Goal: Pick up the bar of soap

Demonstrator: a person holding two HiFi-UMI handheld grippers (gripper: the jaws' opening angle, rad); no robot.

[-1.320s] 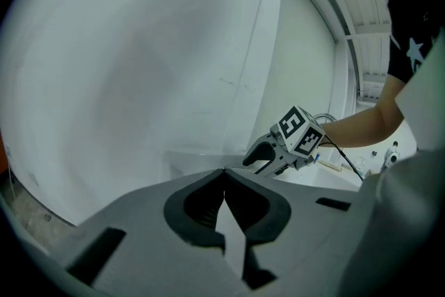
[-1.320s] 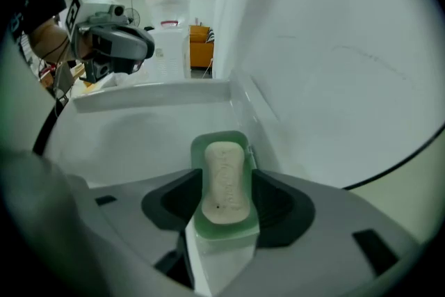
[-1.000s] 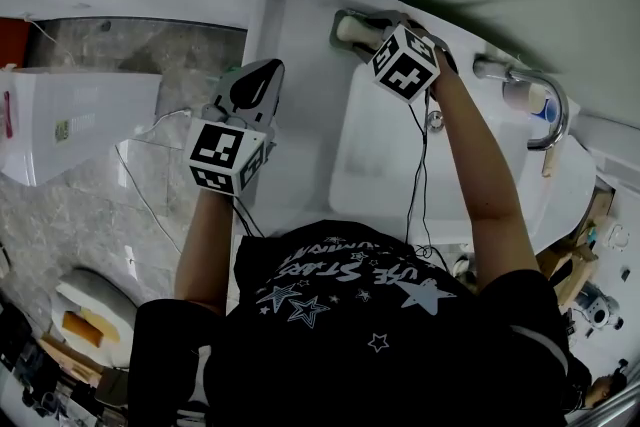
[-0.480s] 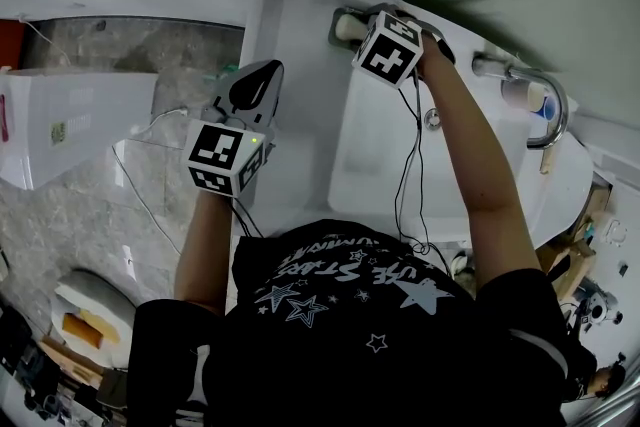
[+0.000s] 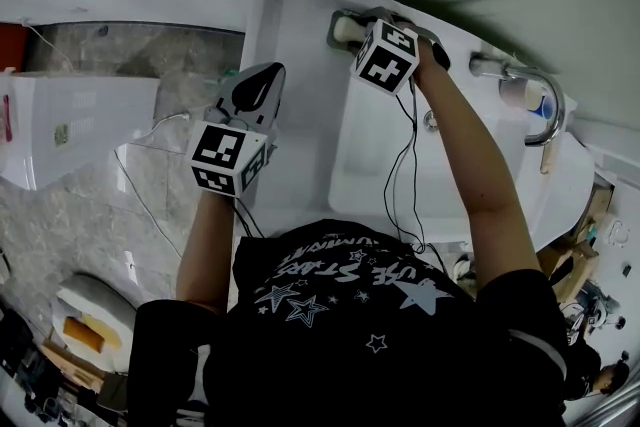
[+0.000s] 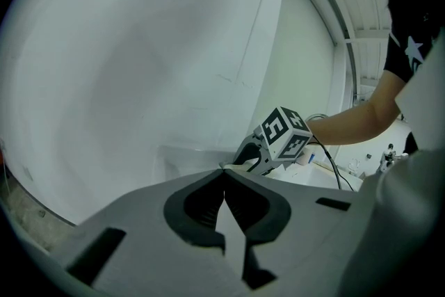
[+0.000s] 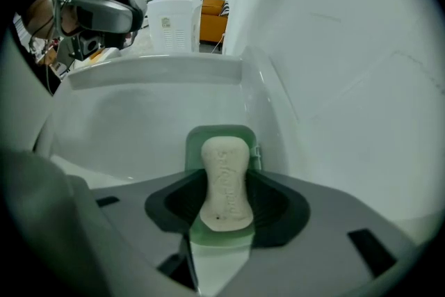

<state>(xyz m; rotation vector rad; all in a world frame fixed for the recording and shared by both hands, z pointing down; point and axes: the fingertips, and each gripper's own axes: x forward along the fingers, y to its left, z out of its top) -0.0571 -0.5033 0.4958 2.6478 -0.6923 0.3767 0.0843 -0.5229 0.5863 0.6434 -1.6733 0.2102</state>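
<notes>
- R tongs point steeply down over bar of soap. Jaws have just been closing in, and pads look to touch both long sides: narrow grip across the short width.
- Soap sits in green dish at sink corner by the wall. Long axis runs square to the closing line.
- L tongs closed, empty, well apart, so R does the lift.

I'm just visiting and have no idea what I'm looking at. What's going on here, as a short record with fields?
place: white sink with a faucet
soap: bar of soap lying in a green soap dish
right gripper: fingers have just been closing, now pressing the soap's two sides
left gripper: fingers shut, empty, held left of the sink
lifted: not yet
</notes>
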